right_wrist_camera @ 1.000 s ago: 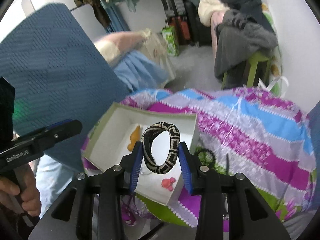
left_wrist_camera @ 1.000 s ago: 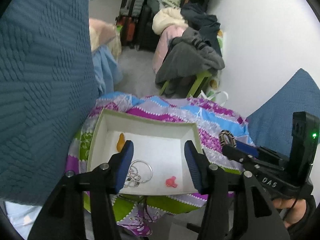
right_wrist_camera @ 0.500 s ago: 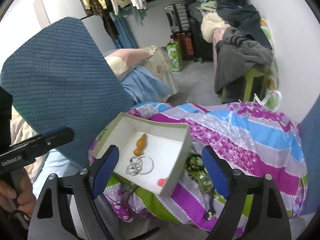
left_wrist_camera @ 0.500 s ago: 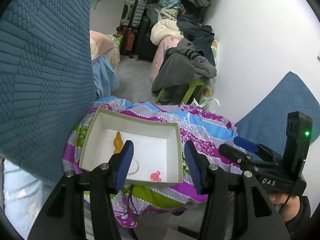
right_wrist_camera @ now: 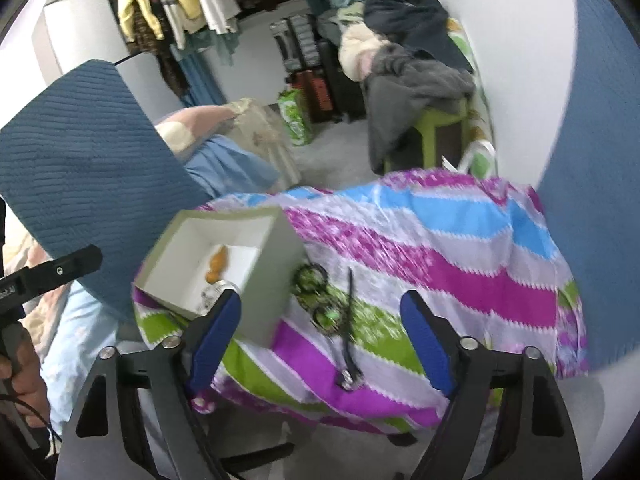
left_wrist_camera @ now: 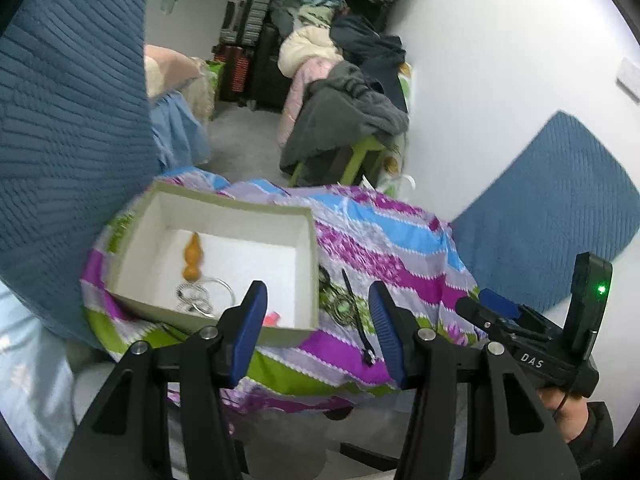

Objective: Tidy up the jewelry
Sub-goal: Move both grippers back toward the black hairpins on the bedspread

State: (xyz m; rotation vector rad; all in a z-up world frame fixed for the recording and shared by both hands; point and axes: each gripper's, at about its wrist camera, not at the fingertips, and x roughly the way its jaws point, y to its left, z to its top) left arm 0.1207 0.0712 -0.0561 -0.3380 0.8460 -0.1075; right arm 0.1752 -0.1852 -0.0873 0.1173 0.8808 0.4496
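R gripper [right_wrist_camera: 320,340] jaws spread wide, narrowing a bit, nothing between; aimed at dark bracelets [right_wrist_camera: 316,292] + black strap [right_wrist_camera: 350,320] on striped cloth [right_wrist_camera: 460,264], 3 o'clock of box [right_wrist_camera: 256,280], prob next pick. L gripper [left_wrist_camera: 316,320] jaws half-spread, empty, near box's 5 o'clock corner, likely steadying.

We see the open box [left_wrist_camera: 312,248] holding an orange pendant [left_wrist_camera: 193,258] and rings [left_wrist_camera: 204,298] on striped cloth [left_wrist_camera: 400,248].

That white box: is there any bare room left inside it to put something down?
Yes. The white box has bare floor along its back wall and right side. Its front left is crowded: the orange pendant and silver rings lie there, with a small red piece at the front.
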